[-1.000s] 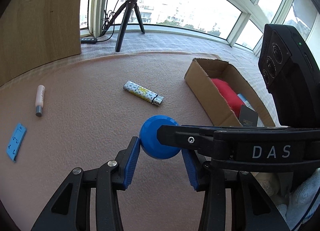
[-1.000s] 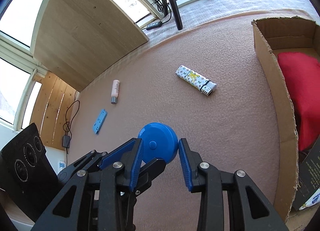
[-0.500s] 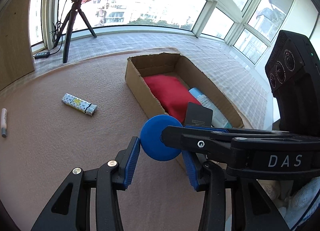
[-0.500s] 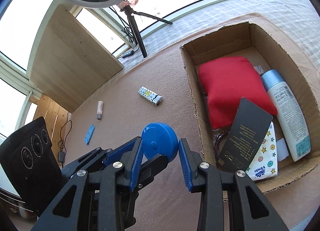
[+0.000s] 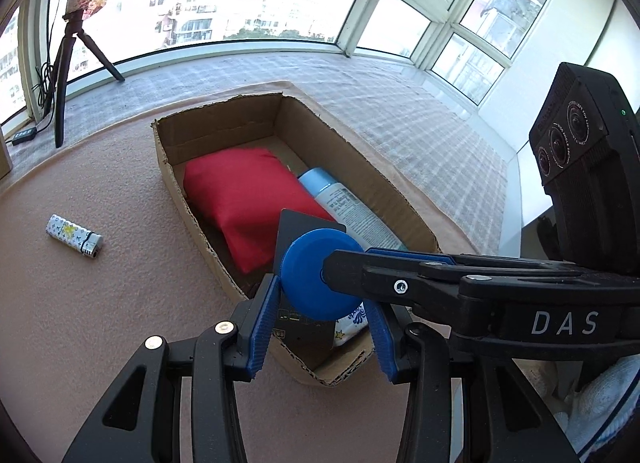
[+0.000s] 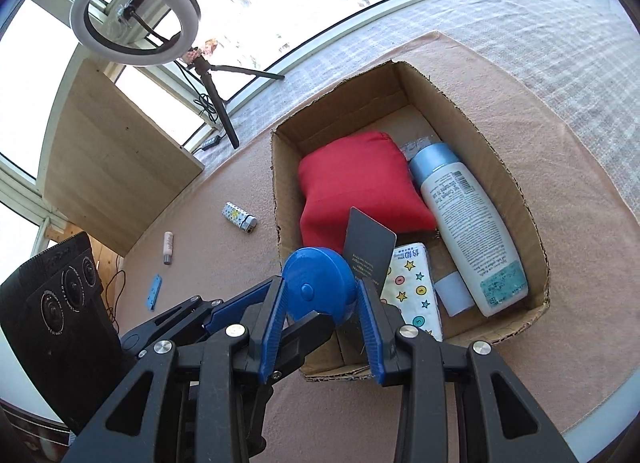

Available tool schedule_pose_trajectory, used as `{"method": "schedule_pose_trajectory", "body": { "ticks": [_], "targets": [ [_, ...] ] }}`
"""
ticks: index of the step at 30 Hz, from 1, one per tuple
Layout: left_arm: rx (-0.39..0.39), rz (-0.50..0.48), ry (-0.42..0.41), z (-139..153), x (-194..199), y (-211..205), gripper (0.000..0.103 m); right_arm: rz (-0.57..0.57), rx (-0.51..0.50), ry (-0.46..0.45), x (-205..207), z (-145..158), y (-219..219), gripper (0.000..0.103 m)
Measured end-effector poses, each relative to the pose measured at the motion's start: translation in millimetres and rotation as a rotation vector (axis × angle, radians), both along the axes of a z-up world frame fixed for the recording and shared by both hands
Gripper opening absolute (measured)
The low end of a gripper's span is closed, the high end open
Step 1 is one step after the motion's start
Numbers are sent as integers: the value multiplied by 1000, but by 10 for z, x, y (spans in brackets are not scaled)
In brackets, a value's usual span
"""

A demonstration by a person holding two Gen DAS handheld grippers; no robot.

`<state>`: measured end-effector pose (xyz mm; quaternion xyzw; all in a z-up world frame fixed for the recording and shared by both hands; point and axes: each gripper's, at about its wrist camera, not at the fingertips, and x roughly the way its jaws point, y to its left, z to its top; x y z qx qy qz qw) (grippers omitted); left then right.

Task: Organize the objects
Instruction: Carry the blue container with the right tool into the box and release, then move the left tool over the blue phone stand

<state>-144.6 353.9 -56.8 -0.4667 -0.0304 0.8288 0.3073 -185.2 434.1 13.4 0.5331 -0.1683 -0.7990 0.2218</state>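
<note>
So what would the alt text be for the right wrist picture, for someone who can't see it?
A round blue plastic disc is held between two blue-padded black grippers, right gripper in front, above the near end of an open brown cardboard box. Inside lie a red fabric pouch, a white bottle with a blue cap and a star-printed tissue pack.

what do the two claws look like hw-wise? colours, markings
Both match: black linkage arms with silver screws, ending in blue ribbed fingers. The left claw appears in its own view; the right claw likewise. The right one's body, seen from the left camera, carries white "DAS" lettering and a black three-lens camera block. No cables or sleeves visible.
</note>
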Motion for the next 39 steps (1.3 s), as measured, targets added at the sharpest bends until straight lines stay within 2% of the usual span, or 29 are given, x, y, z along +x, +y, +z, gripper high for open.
{"method": "schedule_pose_trajectory", "body": {
  "ticks": [4,10,20,24,26,30,37,39],
  "targets": [
    [-9,8,-6,-2,-26,22,47,-28,28,8,2,2,77,33],
    [-5,45,-3,21,-39,-134,47,-45,26,19,16,41,130,40],
    [-26,166,5,59,45,-739,48,0,13,36,72,100,-153,52],
    [-64,262,12,34,186,-1126,50,51,33,52,71,91,-435,56],
    [-63,332,13,20,300,-1388,55,89,63,54,74,62,-616,56],
    [-50,465,-2,-28,505,-1930,59,185,109,41,90,-11,-1011,56],
    [-44,644,-5,-39,834,-2691,77,342,148,66,236,-62,-1720,56],
    [-50,678,-4,-39,914,-2846,79,366,151,71,305,-78,-1852,56]
  ]
}}
